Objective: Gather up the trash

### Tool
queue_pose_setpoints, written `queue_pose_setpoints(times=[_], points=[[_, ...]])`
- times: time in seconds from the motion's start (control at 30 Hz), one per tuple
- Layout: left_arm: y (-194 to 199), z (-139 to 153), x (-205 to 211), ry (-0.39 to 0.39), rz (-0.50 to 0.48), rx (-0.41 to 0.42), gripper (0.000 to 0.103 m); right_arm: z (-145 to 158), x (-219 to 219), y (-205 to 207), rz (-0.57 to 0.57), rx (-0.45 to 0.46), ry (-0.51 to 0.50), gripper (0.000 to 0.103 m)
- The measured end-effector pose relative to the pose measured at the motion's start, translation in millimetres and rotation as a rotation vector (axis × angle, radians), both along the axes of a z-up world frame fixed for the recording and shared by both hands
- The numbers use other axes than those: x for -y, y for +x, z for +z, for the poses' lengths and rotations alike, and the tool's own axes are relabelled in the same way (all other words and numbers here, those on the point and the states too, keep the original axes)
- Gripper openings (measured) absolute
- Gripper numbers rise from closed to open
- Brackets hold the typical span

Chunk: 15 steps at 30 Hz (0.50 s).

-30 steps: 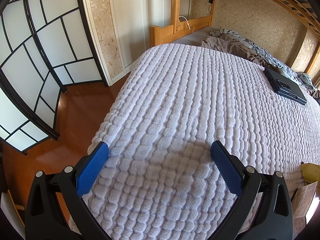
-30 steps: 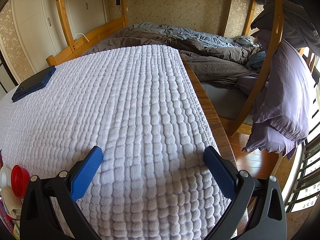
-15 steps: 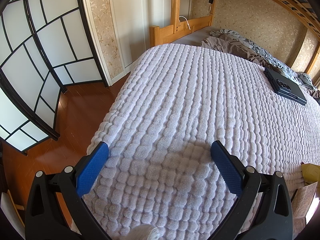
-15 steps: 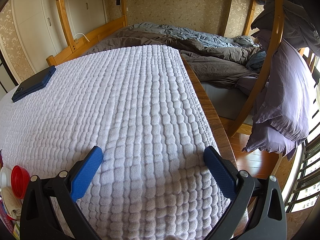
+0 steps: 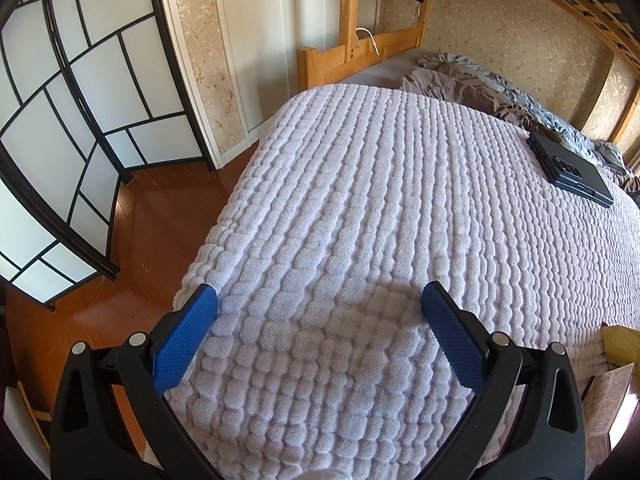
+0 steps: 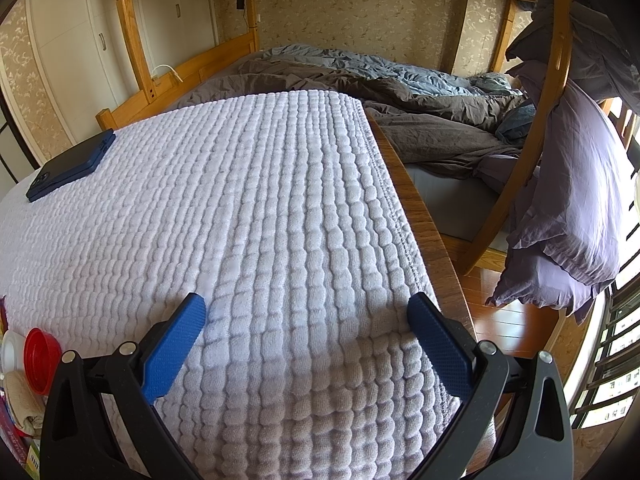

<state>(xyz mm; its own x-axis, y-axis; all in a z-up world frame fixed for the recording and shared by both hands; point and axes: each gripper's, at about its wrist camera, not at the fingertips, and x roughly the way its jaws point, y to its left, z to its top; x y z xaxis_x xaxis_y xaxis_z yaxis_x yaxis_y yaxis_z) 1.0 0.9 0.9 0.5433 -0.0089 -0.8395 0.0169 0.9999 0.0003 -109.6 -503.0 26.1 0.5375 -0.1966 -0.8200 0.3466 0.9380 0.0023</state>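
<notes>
A white waffle-weave cover point(image 5: 400, 208) is spread over a tabletop and fills most of both views. Its middle is bare and open. In the left view its left edge drops toward the red-brown floor point(image 5: 132, 240), with a paper-panel screen point(image 5: 60, 120) standing beyond that strip of floor. In the right view the cover's right hem stops just short of the tabletop's wood edge point(image 6: 424, 216), which shows as a narrow bare band; past it lie a bed point(image 6: 400, 92) with rumpled grey and blue bedding, a curved wooden rail point(image 6: 532, 128) and hanging purple cloth point(image 6: 572, 184)

A dark phone point(image 5: 568, 168) lies flat on the far part of the cover, far right in the left view and far left in the right view point(image 6: 70, 166), close to the cover's far edge and well apart from both grippers

The trash sits off the cover's near edge, between the two grippers: a red cup point(image 6: 40, 354) and a white cup point(image 6: 12, 350) just beside it at the near left of the right view, with crumpled wrapping below them, and a yellow bag point(image 5: 622, 344) and printed paper point(image 5: 610, 404) at the near right of the left view

The left gripper point(image 5: 318, 330) hangs over the cover's near left corner, fingers spread wide with nothing between them. The right gripper point(image 6: 306, 340) hangs over the near right corner, fingers likewise spread and empty, its right finger point(image 6: 440, 344) near the hem
</notes>
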Motion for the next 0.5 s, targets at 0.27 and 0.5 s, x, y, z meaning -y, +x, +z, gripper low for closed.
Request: queue_pose_setpoints(times=[0.27,0.5], points=[[-35.2,44.4,17.9,0.003,-0.120,0.138,0.102,44.2,-20.4,-41.5,0.029,0.155,-0.014,0.099],[-86.0,80.5,46.3,-0.059,-0.312,0.209,0.102,70.4,-79.4,-64.2,0.101,0.090,-0.211,0.098]])
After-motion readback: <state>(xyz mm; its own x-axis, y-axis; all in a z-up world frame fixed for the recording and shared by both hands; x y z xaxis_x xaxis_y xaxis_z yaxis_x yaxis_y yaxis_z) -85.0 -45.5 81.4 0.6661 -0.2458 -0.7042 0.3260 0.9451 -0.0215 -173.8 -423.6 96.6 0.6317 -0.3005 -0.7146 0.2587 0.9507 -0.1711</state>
